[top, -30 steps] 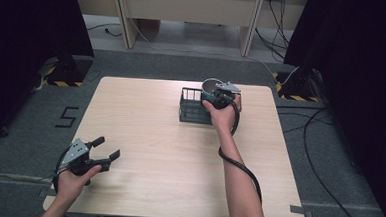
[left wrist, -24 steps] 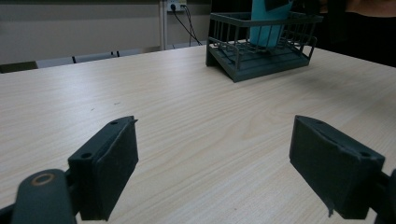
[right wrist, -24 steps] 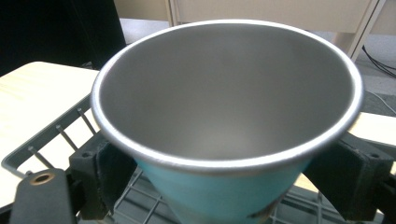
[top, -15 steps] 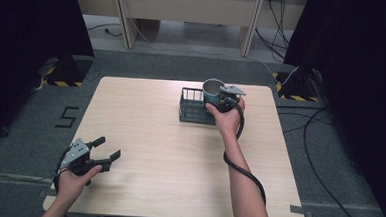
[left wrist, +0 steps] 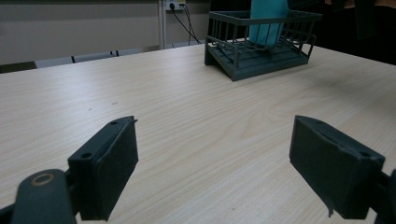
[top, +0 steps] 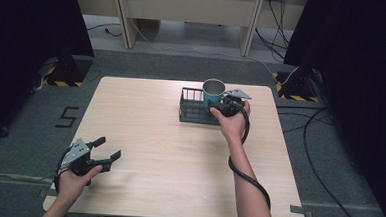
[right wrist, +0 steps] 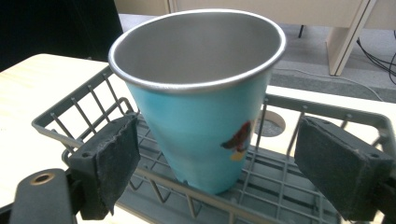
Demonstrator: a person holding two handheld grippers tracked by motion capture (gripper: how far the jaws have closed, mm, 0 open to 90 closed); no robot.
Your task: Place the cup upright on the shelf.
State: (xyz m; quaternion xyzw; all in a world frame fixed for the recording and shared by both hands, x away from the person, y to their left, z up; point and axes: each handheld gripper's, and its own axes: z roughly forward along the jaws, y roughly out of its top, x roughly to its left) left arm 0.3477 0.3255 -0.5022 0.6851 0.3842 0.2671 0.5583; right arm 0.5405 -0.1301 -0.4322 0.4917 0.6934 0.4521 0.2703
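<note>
A teal metal cup [right wrist: 198,100] stands upright in the right end of a dark wire rack [top: 193,108] at the far side of the table [top: 178,163]. The right tool [right wrist: 217,154] sits just in front of it, jaws apart, both pads clear of the cup's wall, gripping nothing. The left tool [left wrist: 215,172] rests wide open and empty near the table's front left corner, well apart from the rack. The cup looks light, stiff and smooth, likely slippery; I'd pinch it across the painted wall below the rolled rim, where the taper would resist slipping.
</note>
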